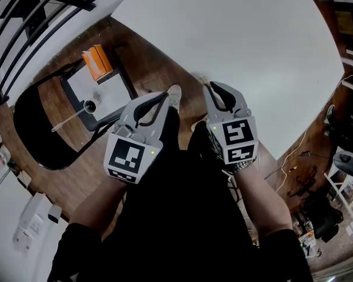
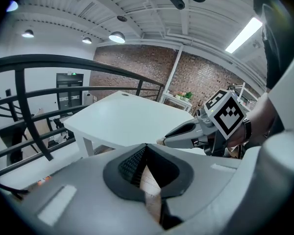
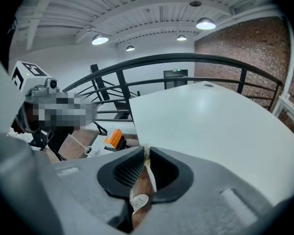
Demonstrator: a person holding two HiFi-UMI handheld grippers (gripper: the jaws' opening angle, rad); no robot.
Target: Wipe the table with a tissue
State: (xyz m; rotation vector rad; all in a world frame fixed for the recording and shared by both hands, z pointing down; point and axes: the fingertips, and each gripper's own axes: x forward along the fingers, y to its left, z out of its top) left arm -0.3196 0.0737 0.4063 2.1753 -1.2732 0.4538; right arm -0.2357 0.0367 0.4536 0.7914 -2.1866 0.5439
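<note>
Containers: orange box [image 1: 97, 62] at 10 o'clock in the head view, sitting at the far end of a white tray [image 1: 106, 93] on a black chair [image 1: 35, 128]. Can't tell what's in the box. A small cup [image 1: 90, 106] sits on the tray's near corner with a thin stick [image 1: 67, 121] poking out toward 8 o'clock; the cup's contents are too small to read.

Hidden or cut off:
- The table [image 1: 235, 40] fills 12 to 3 o'clock in the head view and its far side runs out of frame. The top is plain white.
- The tissue [image 3: 149, 168] is mostly buried in the right gripper [image 3: 147, 148]. Only a thin whitish sliver shows, edge-on between the pads, plus a small pale nub at the tips in the head view.
- A pale rounded shape shows just past the left gripper [image 1: 167, 94] tips. Can't identify it.

Tongs: the right jaws are pressed together on that sliver. The left jaws are closed tip to tip with nothing between them, and only wooden floor [image 1: 159, 69] shows through the gap behind the tips.

Tissue location: at the right gripper's tips, over the floor just short of the table's near edge, about 12 o'clock from the head view's centre. Not touching the tabletop. The grippers sit side by side, near each other but apart.
</note>
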